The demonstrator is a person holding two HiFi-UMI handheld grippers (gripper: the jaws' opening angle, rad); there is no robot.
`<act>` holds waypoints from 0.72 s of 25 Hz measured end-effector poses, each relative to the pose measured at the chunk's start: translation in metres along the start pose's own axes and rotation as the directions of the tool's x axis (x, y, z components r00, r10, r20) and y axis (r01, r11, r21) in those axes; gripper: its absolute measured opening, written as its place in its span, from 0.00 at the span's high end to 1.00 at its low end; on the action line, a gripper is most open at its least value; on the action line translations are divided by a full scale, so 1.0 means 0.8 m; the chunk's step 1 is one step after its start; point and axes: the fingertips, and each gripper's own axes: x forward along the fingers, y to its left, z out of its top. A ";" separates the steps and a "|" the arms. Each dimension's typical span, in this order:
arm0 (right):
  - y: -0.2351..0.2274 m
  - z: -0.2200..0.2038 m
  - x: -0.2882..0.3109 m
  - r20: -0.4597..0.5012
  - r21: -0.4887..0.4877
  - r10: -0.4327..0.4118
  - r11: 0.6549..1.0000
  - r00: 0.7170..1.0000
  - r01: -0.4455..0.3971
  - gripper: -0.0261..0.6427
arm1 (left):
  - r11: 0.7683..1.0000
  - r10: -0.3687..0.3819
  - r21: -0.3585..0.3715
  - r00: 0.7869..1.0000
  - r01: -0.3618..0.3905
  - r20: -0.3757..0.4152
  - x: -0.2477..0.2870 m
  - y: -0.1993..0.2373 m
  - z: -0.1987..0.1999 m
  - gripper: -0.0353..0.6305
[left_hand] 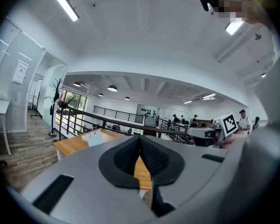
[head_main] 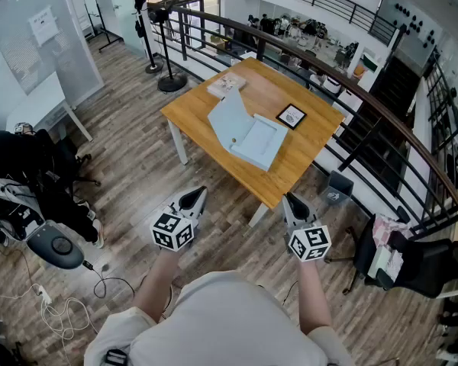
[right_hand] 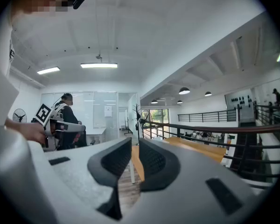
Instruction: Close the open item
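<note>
Bright, even light from ceiling strip lights (right_hand: 99, 65); gripper views bend fisheye-style, with dark corners.

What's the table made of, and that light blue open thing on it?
The table top looks like wood: orange-brown, faint grain, matte. Its legs look painted white, maybe metal. The light blue open thing has thin, flat, smooth panels, likely plastic or coated card; it is too far away to be sure.

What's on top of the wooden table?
An open pale blue folder, a small black-framed card and a book at the far corner. Whatever lies beneath the folder's raised cover is hidden.
</note>
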 end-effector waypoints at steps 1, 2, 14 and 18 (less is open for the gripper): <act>0.000 0.001 0.000 0.001 -0.002 0.001 1.000 1.000 -0.001 0.88 | 1.000 0.001 0.000 1.000 -0.001 0.001 0.000 -0.001 0.000 0.96; -0.001 0.003 -0.001 0.002 -0.004 0.001 1.000 1.000 -0.001 0.88 | 1.000 0.002 -0.001 1.000 -0.002 0.001 0.000 -0.001 0.001 0.96; 0.005 0.010 0.000 0.013 -0.005 -0.003 1.000 1.000 0.003 0.88 | 1.000 -0.002 -0.004 1.000 0.002 0.006 -0.004 0.001 0.001 0.96; 0.010 0.008 -0.001 0.009 -0.004 -0.005 1.000 1.000 0.005 0.88 | 1.000 -0.002 -0.009 1.000 0.002 0.006 -0.008 0.003 -0.001 0.95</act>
